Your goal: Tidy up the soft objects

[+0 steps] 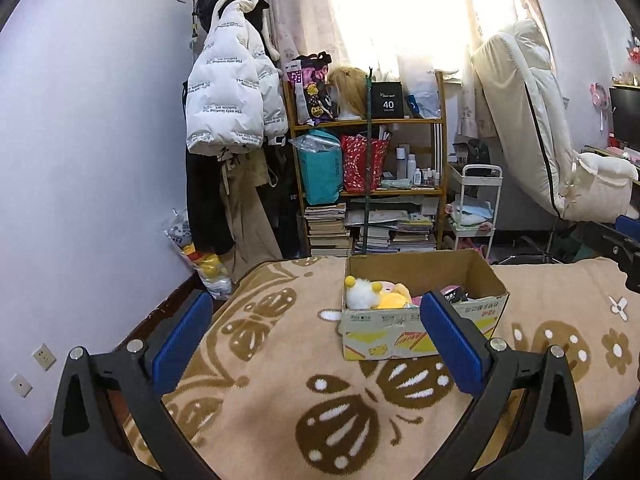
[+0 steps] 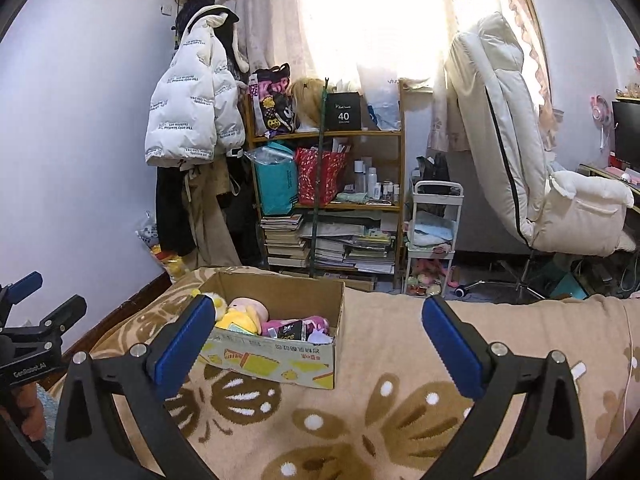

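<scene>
A cardboard box (image 1: 424, 336) (image 2: 276, 360) stands on the bed's beige blanket with brown butterfly pattern (image 1: 320, 400) (image 2: 400, 360). Inside lie soft toys: a white plush with yellow pompoms (image 1: 362, 294), a yellow and pink doll (image 2: 242, 314) and pink packets (image 2: 296, 328). My left gripper (image 1: 316, 336) hovers open above the blanket, short of the box, with nothing between its blue pads. My right gripper (image 2: 316, 340) is also open and empty, to the right of the box. The left gripper shows at the right wrist view's left edge (image 2: 28, 332), the right one at the left view's right edge (image 1: 624, 240).
Beyond the bed stand a wooden shelf (image 2: 328, 168) with bags, bottles and stacked books, a small white trolley (image 2: 434, 236), a white reclining chair (image 2: 520, 140) and coats hung on the wall (image 1: 232, 92). A bag of toys (image 1: 200, 256) lies on the floor by the wall.
</scene>
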Action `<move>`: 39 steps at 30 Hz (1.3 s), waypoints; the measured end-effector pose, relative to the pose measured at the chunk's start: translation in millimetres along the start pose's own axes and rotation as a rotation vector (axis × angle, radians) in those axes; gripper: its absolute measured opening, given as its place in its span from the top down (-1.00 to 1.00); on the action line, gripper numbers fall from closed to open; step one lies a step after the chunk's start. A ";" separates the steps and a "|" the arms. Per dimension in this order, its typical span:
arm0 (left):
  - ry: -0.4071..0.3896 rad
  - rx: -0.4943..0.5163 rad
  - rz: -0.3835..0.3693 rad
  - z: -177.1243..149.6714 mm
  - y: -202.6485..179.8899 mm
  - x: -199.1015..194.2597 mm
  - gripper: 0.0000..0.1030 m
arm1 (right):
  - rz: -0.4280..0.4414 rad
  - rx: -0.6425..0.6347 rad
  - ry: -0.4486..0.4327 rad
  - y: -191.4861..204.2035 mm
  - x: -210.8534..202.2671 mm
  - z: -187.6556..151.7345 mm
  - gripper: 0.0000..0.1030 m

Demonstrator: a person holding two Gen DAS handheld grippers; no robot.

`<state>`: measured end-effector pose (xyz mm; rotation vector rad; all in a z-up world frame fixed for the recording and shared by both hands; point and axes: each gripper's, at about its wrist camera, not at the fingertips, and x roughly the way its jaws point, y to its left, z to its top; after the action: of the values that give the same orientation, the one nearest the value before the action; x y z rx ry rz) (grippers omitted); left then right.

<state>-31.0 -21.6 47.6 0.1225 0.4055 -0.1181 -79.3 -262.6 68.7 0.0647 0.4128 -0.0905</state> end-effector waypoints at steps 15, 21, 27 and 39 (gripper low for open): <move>0.025 0.033 0.030 -14.8 -4.4 12.8 -0.98 | 0.002 -0.006 0.012 5.9 20.0 -14.6 -1.00; 0.039 0.015 0.025 -15.0 0.2 16.4 -0.98 | -0.003 0.008 0.011 4.2 21.6 -15.0 -1.00; 0.051 0.021 0.025 -16.3 -0.3 19.5 -0.98 | -0.010 0.006 0.018 4.1 25.0 -17.2 -1.00; 0.066 0.025 0.040 -17.4 -2.4 23.3 -0.98 | -0.016 0.003 0.017 5.0 26.3 -20.0 -1.00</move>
<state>-16.8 -23.5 22.2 0.1598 0.4669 -0.0797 -62.7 -257.9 40.0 0.0655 0.4298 -0.1066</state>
